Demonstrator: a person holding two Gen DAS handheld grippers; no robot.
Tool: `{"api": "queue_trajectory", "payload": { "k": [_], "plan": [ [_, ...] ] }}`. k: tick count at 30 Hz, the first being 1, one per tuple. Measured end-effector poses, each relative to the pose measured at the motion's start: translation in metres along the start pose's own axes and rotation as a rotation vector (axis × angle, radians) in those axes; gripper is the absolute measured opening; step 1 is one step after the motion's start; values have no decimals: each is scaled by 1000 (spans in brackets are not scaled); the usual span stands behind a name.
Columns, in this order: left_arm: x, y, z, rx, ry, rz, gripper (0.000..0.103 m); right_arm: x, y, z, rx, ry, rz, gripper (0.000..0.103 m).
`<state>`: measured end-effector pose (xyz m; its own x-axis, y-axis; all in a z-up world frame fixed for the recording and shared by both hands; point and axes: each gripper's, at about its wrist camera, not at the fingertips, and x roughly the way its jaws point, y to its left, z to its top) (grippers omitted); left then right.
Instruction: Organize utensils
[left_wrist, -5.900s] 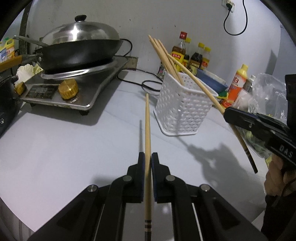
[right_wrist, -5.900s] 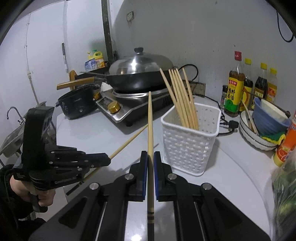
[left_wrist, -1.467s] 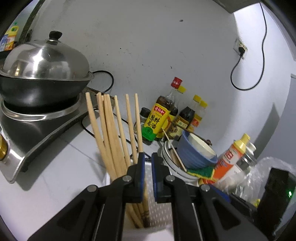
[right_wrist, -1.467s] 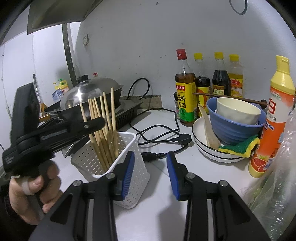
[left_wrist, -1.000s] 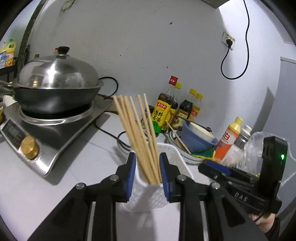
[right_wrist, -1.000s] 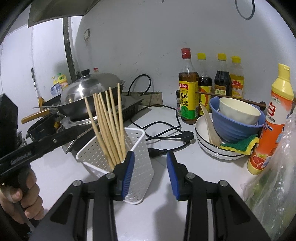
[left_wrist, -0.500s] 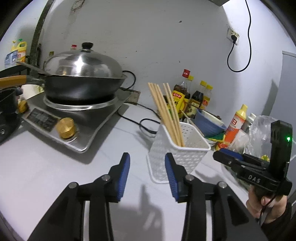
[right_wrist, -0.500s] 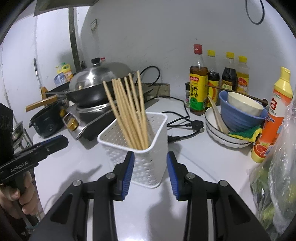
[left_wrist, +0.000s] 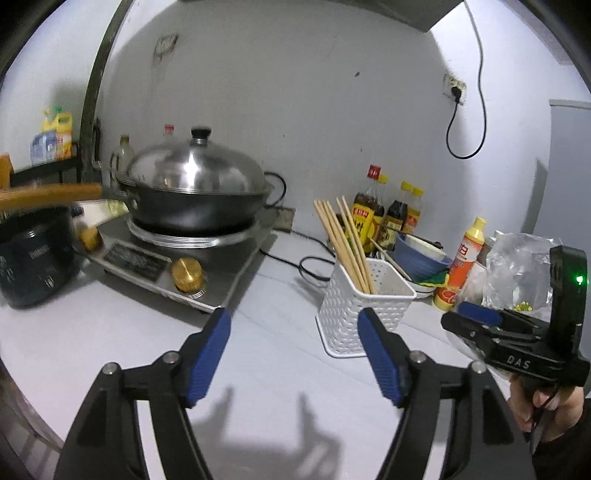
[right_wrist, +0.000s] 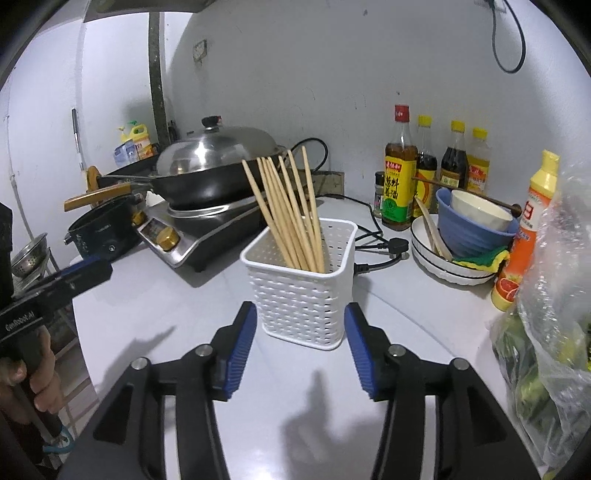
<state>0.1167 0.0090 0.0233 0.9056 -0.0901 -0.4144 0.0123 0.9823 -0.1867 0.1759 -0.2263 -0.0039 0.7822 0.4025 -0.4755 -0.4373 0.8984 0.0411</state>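
Observation:
A white perforated basket (right_wrist: 303, 291) stands on the white counter (right_wrist: 177, 306) with several wooden chopsticks (right_wrist: 291, 206) leaning in it. It also shows in the left wrist view (left_wrist: 360, 306) with its chopsticks (left_wrist: 345, 243). My right gripper (right_wrist: 300, 349) is open and empty, just in front of the basket. My left gripper (left_wrist: 295, 356) is open and empty, back from the basket and to its left. Each gripper shows in the other's view: the right (left_wrist: 480, 317), the left (right_wrist: 85, 271).
A lidded wok (left_wrist: 195, 195) sits on an induction cooker (left_wrist: 177, 258) at the left, with a black pot (left_wrist: 33, 254) beside it. Sauce bottles (right_wrist: 400, 177), stacked bowls (right_wrist: 469, 229), a yellow-capped bottle (right_wrist: 528, 236) and a plastic bag (right_wrist: 554, 317) crowd the right. A black cable (right_wrist: 373, 240) lies behind the basket.
Both chopsticks held earlier now stand in the basket. Both grippers have opened wider and pulled back from the basket over the last second.

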Motion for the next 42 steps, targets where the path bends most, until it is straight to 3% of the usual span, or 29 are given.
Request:
{"api": "queue_trajectory", "payload": {
  "k": [5, 11, 16, 20, 34, 42],
  "plan": [
    [-22, -7, 9, 80, -7, 43, 74, -29, 10, 5, -4, -47, -12, 68],
    [-40, -15, 15, 129, -18, 25, 74, -56, 19, 12, -15, -93, -23, 81],
    [-55, -16, 21, 147, -56, 30, 82, -83, 33, 21, -50, -138, -41, 83],
    [-65, -18, 24, 158, -94, 37, 85, -93, 38, 25, -61, -158, -38, 91],
    [-67, -13, 30, 117, -138, 80, 97, -98, 41, 34, -96, -178, -14, 92],
    [-61, 0, 33, 40, -146, 104, 99, -84, 36, 41, -119, -168, -9, 96]
  ]
}}
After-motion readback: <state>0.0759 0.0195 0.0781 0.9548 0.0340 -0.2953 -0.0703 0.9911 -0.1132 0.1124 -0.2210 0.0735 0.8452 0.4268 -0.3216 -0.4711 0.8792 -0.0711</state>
